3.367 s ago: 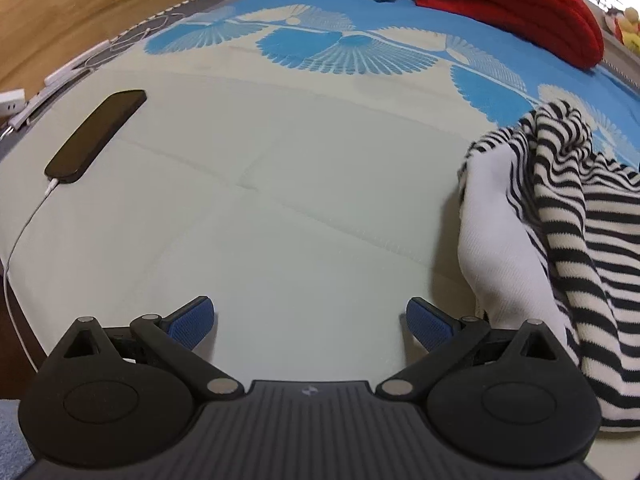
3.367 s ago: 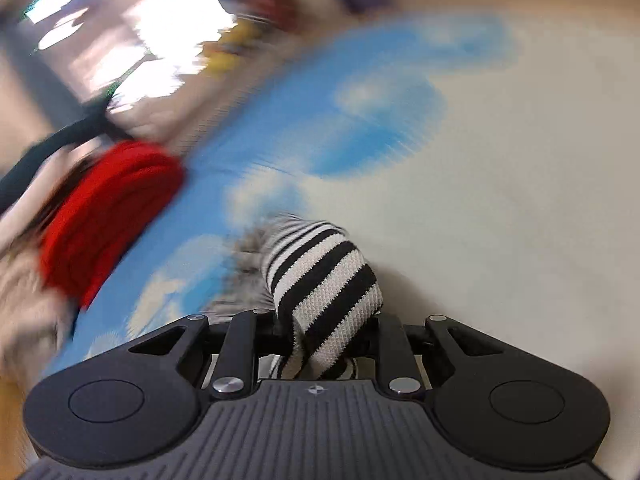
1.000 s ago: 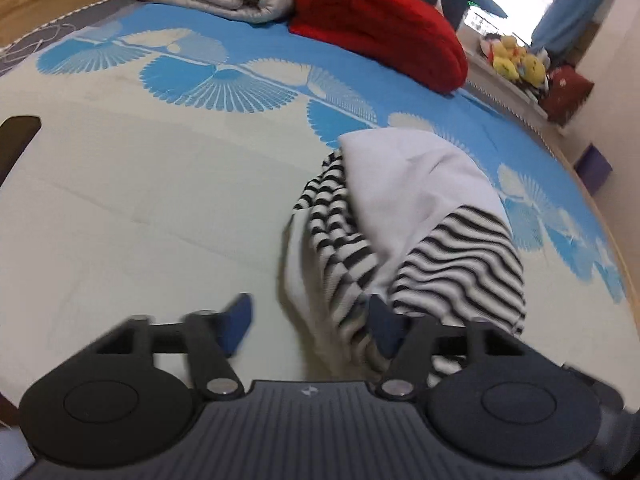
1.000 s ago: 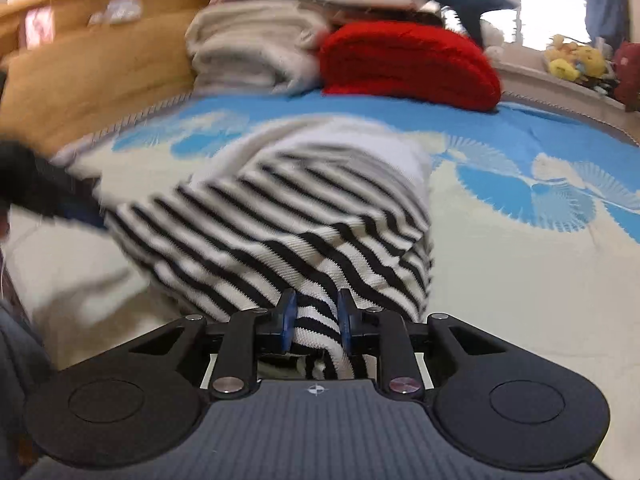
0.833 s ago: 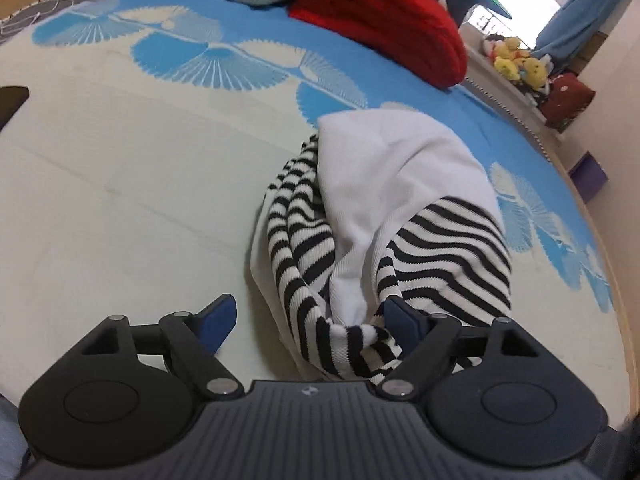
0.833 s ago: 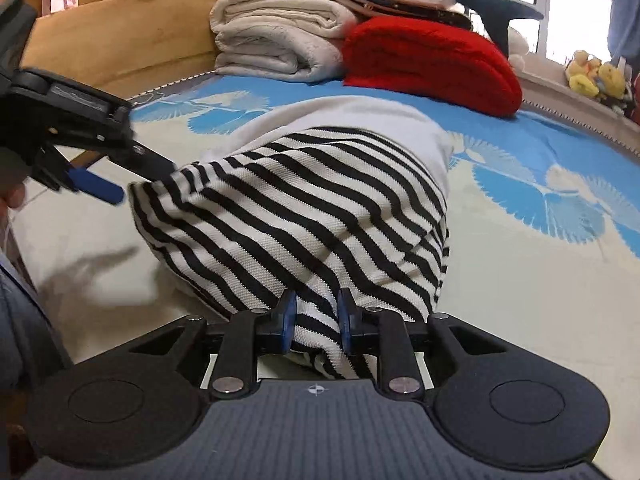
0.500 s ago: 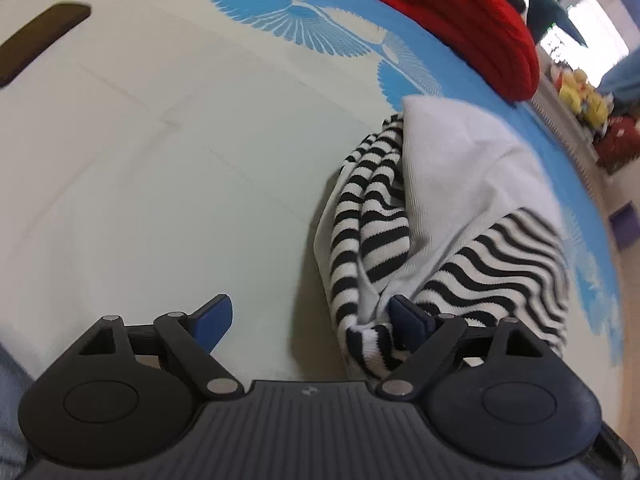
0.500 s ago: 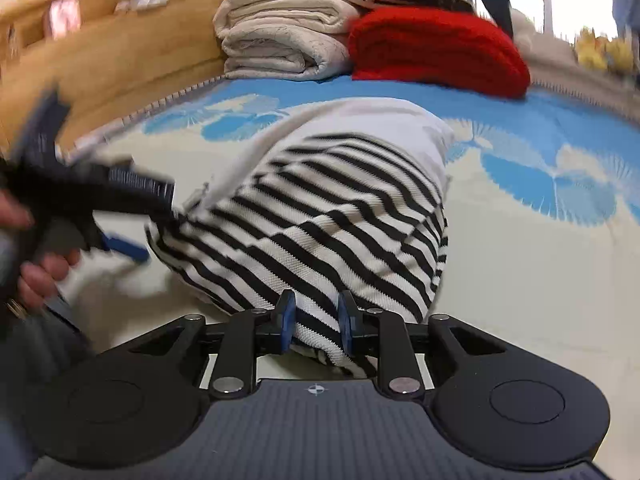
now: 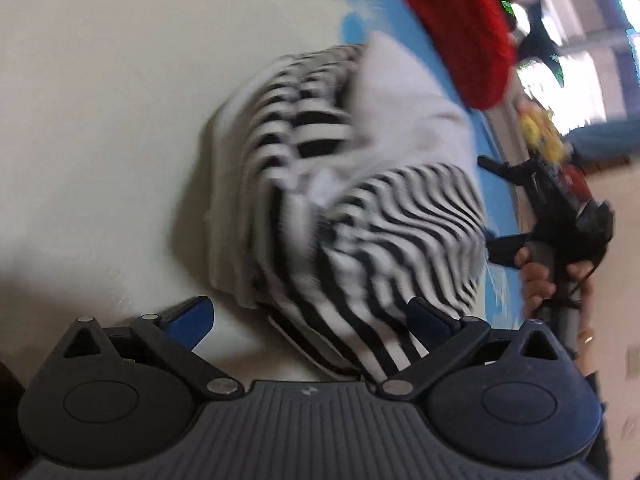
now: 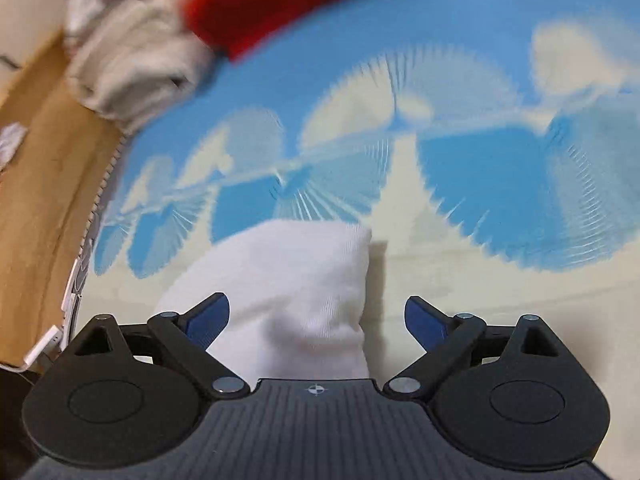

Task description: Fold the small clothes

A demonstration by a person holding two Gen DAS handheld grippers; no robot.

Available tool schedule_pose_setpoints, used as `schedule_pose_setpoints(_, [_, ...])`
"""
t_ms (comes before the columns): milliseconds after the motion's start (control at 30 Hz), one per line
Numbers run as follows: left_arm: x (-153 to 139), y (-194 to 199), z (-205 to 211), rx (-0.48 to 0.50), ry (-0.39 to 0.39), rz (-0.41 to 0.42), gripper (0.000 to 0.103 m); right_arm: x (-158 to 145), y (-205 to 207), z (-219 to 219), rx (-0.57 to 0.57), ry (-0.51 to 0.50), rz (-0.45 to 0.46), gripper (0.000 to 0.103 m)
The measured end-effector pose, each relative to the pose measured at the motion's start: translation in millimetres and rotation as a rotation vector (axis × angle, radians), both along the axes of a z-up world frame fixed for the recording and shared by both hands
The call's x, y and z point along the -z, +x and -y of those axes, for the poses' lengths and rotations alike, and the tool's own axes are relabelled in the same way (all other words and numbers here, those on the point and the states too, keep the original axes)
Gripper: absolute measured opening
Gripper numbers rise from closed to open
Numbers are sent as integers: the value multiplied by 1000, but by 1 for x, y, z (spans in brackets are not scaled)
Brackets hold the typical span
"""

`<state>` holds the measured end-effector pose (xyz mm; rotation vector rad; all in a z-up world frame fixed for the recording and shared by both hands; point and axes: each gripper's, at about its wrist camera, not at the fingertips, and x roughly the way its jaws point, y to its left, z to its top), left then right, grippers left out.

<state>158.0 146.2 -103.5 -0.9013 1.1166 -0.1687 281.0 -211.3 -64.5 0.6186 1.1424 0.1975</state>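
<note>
A small black-and-white striped knit garment [image 9: 384,240] with a plain white part lies bunched on the cream and blue bedcover [image 9: 100,120]. My left gripper [image 9: 312,316] is open, its jaws either side of the garment's near striped edge. My right gripper [image 10: 316,320] is open; the garment's white part [image 10: 304,288] lies between and below its fingers. The right gripper also shows in the left wrist view [image 9: 560,216], held in a hand at the garment's far right side.
A red folded blanket [image 9: 452,28] and a stack of pale folded bedding [image 10: 132,68] lie at the far end of the bed. A wooden bed frame [image 10: 40,168] runs along the left, with white cables [image 10: 60,320] by it.
My right gripper has opened and let go of the striped garment, which now rests on the bed. My left gripper has moved in closer over the garment's near edge. Both views are motion-blurred.
</note>
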Motion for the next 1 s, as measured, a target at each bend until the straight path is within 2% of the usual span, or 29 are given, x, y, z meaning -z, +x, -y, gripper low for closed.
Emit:
schedule_pose_setpoints(67, [5,4,-8,-60,-43,23,100,29,21,-8,-38,25,-47,95])
schedule_pose_setpoints(100, [4,5,-11,-83,-29,34,88,37,26,-12,-56,47,-59,95])
schedule_pose_setpoints(133, [2,9,-14,-84,-3,49,66,47,29,-14,-76,96,-62,95])
schedule_pose_setpoints(167, [3,14,-16,-74,6,42,60,47,29,-14,-76,96,-62,92])
schedule_pose_setpoints(200, [4,17,-19,-83,-7,22,52,53,27,-17,-93,150,-45,68])
schedule_pose_setpoints(233, [4,22,-21,-87,-18,4,45,55,22,-19,-158,231,22,52])
schedule_pose_setpoints(267, [2,30,-21,-73,-8,-9,44,52,19,-22,-175,218,54,38])
schedule_pose_setpoints(300, [-1,42,-22,-53,3,-15,42,46,16,-25,-199,188,102,31])
schedule_pose_setpoints(333, [-6,59,-24,-33,27,-5,42,46,16,-25,-199,188,102,27])
schedule_pose_setpoints(400, [-14,111,-24,29,131,55,40,35,14,-28,-210,129,182,21])
schedule_pose_setpoints(433, [-18,143,-24,36,173,81,40,26,17,-17,-129,132,259,21])
schedule_pose_setpoints(533, [-30,253,-2,158,283,159,40,26,16,13,50,175,349,17])
schedule_pose_setpoints(567, [-33,284,11,229,317,188,40,30,13,20,96,167,354,17])
schedule_pose_setpoints(600, [-36,318,29,275,354,212,40,30,13,20,96,167,354,16])
schedule_pose_setpoints(700, [-44,384,80,379,381,265,40,52,-17,52,211,173,332,16])
schedule_pose_setpoints(833, [-46,428,130,496,393,318,40,67,-48,66,237,183,354,16])
schedule_pose_setpoints(1000, [-35,455,128,515,356,287,44,79,-42,65,233,202,356,16])
